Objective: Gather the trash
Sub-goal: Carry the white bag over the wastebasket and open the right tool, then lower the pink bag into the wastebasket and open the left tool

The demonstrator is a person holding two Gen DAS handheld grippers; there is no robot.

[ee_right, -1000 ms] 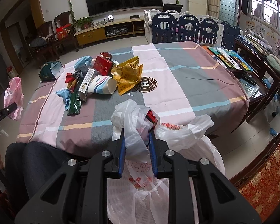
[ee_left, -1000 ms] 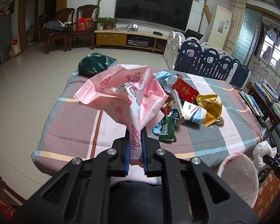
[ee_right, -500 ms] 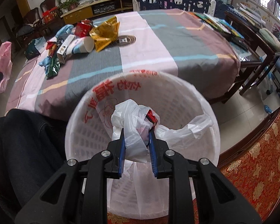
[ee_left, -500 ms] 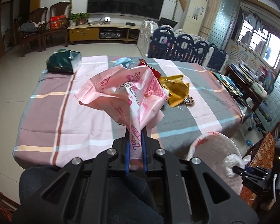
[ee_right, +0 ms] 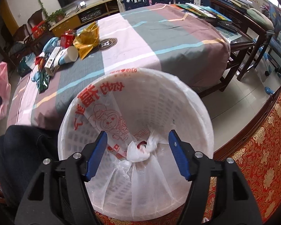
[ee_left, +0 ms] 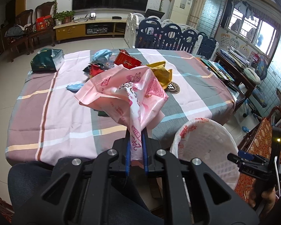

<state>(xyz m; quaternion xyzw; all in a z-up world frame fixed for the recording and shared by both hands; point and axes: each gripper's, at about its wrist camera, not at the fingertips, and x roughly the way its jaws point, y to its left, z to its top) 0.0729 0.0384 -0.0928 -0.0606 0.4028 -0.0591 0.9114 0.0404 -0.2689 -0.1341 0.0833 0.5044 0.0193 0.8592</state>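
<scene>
Left wrist view: your left gripper (ee_left: 136, 151) has its fingers clamped on the neck of the pink plastic bag (ee_left: 125, 95), held above the bench (ee_left: 52, 101). Your right gripper (ee_right: 137, 157) fingers are opening, apart from the white bag's knot (ee_right: 139, 150) between them, over the white trash basket (ee_right: 200, 112).

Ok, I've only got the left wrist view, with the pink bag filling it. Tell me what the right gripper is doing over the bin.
Observer: The right gripper hangs over the white bin, jaws opening, pads clear of the white bag's knot.
Operator: Report where that knot sits.
Observer: Inside the bin, between the two blue pads, touching neither.
Operator: Give me what the pink bag hides on the table.
Observer: A paper cup on its side, beside a gold wrapper.
</scene>
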